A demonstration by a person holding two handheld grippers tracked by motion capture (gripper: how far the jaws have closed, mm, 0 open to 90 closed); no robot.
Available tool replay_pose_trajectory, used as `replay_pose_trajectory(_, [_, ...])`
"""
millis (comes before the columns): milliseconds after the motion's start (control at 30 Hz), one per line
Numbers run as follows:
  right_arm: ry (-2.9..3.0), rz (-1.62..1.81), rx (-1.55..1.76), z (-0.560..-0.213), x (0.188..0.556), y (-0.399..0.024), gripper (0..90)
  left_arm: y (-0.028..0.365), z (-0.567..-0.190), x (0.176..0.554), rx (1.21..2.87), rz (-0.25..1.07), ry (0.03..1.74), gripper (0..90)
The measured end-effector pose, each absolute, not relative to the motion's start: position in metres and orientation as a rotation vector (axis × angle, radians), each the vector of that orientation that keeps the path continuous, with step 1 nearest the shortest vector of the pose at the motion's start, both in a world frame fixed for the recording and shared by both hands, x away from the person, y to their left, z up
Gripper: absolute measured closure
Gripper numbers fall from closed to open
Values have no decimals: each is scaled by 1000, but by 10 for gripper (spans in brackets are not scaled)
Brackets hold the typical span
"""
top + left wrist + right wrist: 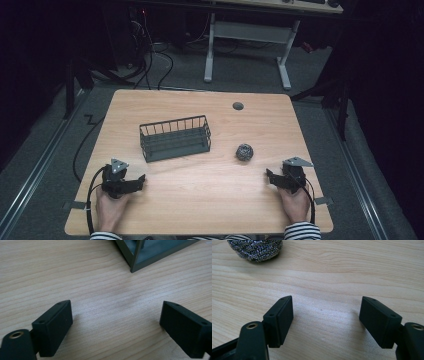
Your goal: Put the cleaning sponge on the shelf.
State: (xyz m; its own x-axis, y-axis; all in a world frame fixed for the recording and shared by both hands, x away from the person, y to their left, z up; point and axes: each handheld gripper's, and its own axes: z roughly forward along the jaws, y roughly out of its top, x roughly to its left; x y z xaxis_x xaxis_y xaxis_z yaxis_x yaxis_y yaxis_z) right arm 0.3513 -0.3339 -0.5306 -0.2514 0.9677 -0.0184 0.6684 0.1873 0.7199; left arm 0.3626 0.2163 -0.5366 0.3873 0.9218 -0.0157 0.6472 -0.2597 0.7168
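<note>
Gleaming silver, the round steel-wool scourer [244,152] sits near the wire basket [175,137].

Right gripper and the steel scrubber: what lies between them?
Nothing: bare wood of the table lies between the right gripper and the steel scrubber, as the right gripper view shows.

No text, label, brand, number or sign can be read anywhere in these pictures.
</note>
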Motion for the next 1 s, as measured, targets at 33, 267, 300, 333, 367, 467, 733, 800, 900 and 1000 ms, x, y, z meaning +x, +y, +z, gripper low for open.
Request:
replay_pose_trajectory(33, [1992, 829, 1528, -531, 351, -334, 277, 216, -536, 363, 2010, 547, 1339, 144])
replay_pose_trajectory(267, [1992, 830, 1529, -531, 351, -334, 277, 218, -528, 362, 1985, 514, 1326, 151])
replay_pose_trajectory(300, [1991, 829, 1531, -531, 351, -334, 277, 218, -526, 361, 1980, 506, 1326, 151])
replay_pose_trajectory(333, [1991, 830, 1531, -531, 351, -334, 277, 218, -526, 361, 1980, 506, 1326, 151])
replay_pose_trajectory(367, [1991, 830, 1531, -531, 351, -334, 277, 218, -523, 361, 1978, 488, 1318, 151])
replay_pose_trajectory(467, [1991, 830, 1530, -531, 351, -334, 277, 218, -517, 360, 1971, 485, 1303, 151])
replay_pose_trajectory(733, [1991, 830, 1530, -531, 351, -334, 277, 215, -491, 359, 1930, 451, 1245, 152])
replay_pose_trajectory(800, [1991, 830, 1530, -531, 351, -334, 277, 214, -485, 361, 1936, 439, 1239, 156])
replay_pose_trajectory(900, [1991, 830, 1531, -531, 351, -334, 277, 212, -477, 363, 1942, 426, 1228, 158])
replay_pose_trajectory(1000, [1992, 830, 1530, -531, 351, -334, 276, 211, -469, 366, 1934, 421, 1225, 159])
